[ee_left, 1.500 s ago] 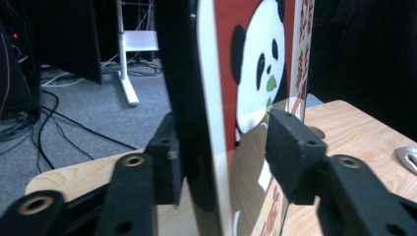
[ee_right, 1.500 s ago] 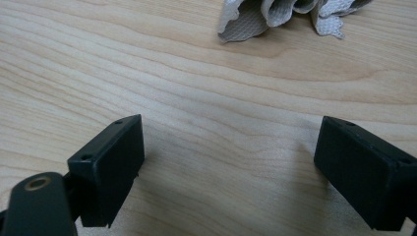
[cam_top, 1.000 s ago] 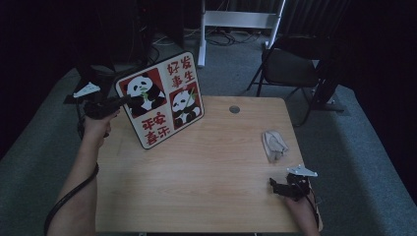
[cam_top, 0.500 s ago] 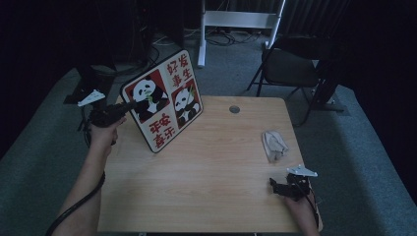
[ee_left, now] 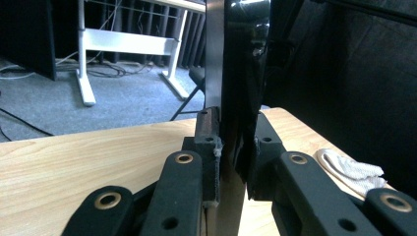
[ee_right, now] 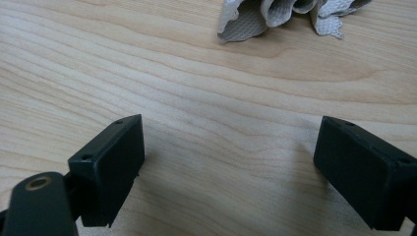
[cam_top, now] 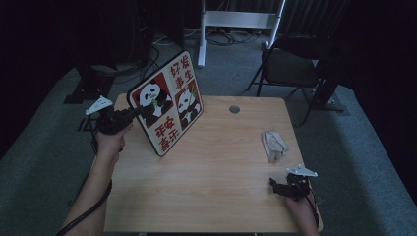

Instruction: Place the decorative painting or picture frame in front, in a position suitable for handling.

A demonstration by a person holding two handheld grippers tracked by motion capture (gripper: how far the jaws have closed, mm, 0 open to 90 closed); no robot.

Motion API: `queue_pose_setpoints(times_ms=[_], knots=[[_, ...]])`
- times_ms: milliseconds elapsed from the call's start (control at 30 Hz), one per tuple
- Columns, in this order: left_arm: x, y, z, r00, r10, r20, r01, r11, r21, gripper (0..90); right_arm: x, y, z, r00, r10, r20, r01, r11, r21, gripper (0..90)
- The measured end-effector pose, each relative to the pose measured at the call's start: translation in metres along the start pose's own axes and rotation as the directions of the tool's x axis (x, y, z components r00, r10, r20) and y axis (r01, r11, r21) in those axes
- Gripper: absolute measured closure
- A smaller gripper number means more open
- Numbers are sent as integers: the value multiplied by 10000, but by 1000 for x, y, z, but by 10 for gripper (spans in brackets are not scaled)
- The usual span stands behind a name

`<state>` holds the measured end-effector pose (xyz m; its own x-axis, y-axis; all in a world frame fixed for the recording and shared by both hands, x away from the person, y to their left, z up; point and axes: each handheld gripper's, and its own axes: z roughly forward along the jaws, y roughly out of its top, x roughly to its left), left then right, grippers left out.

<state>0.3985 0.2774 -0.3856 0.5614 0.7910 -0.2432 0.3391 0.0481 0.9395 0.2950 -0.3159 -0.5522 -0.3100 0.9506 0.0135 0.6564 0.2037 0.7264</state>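
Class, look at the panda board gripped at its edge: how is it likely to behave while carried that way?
The panda board probably stays stiff: it stands flat and unbent in the left gripper, which is clamped on one edge. Held that far off-centre, it may swing or twist. In the left gripper view its face looks glossy, so it could slip between the pads.

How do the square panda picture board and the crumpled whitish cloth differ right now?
The black-edged panda picture board stands tilted on one edge, clamped in the left gripper; the crumpled whitish cloth lies loose, with the open right gripper apart from it. The board is stiff, flat and much bigger; the cloth is soft and bunched. Both rest on the wooden table.
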Motion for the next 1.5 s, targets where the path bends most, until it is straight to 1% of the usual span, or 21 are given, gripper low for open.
queue_pose_setpoints(times_ms=[100, 200, 333, 433, 567, 700, 833, 867, 900, 1033, 1067, 1133, 1233, 1400, 1500], knots=[[-5, 0, -1, 9999, 74, 102, -75, 9999, 105, 795, 0, 0, 0, 10000, -1, 2, 1, 10000, 1, 114], [-10, -2, -4, 9998, 35, 220, -39, 9999, 159, 796, 0, 0, 0, 10000, 1, 2, -1, 10000, 3, 114], [-19, -3, -7, 9992, 235, 314, -243, 9994, 266, 795, 0, 0, 0, 10000, 0, 2, 0, 10000, 2, 114], [-25, -5, -10, 9989, 304, 362, -315, 9991, 285, 794, 0, 0, 0, 10000, -6, 1, 6, 10000, 1, 114], [-31, -9, -15, 9981, 278, 557, -296, 9990, 320, 796, 0, 0, 0, 10000, -17, 2, 17, 10000, 2, 114], [-38, -13, -20, 9978, 209, 623, -228, 9993, 301, 795, 0, 0, 0, 10000, -4, 2, 4, 10000, 2, 114], [-48, -15, -24, 9968, 389, 700, -414, 9986, 343, 793, 0, 0, 0, 10000, -6, 4, 6, 10000, 5, 114], [-50, -16, -25, 9966, 385, 727, -409, 9986, 326, 795, 0, 0, 0, 10000, -10, 3, 10, 10000, 7, 114], [-52, -16, -25, 9957, 455, 803, -487, 9981, 384, 794, 0, 0, 0, 10000, -11, 4, 11, 10000, 9, 114], [-60, -21, -29, 9952, 405, 896, -437, 9984, 348, 794, 0, 0, 0, 10000, -8, 2, 8, 10000, 2, 114], [-60, -21, -29, 9952, 405, 896, -437, 9984, 348, 793, 0, 0, 0, 10000, -8, 2, 8, 10000, 2, 114], [-66, -23, -31, 9945, 370, 975, -404, 9986, 328, 794, 0, 0, 0, 10000, -8, 2, 8, 10000, 1, 114], [-70, -25, -33, 9935, 389, 1068, -432, 9983, 382, 794, 0, 0, 0, 10000, -11, 0, 11, 10000, -1, 114], [-77, -29, -36, 9924, 186, 1215, -232, 9990, 371, 791, 0, 0, 0, 10000, -13, 1, 13, 10000, -2, 114], [-82, -31, -38, 9917, 232, 1266, -283, 9989, 387, 790, 0, 0, 0, 10000, -2, 0, 2, 10000, 4, 114]])
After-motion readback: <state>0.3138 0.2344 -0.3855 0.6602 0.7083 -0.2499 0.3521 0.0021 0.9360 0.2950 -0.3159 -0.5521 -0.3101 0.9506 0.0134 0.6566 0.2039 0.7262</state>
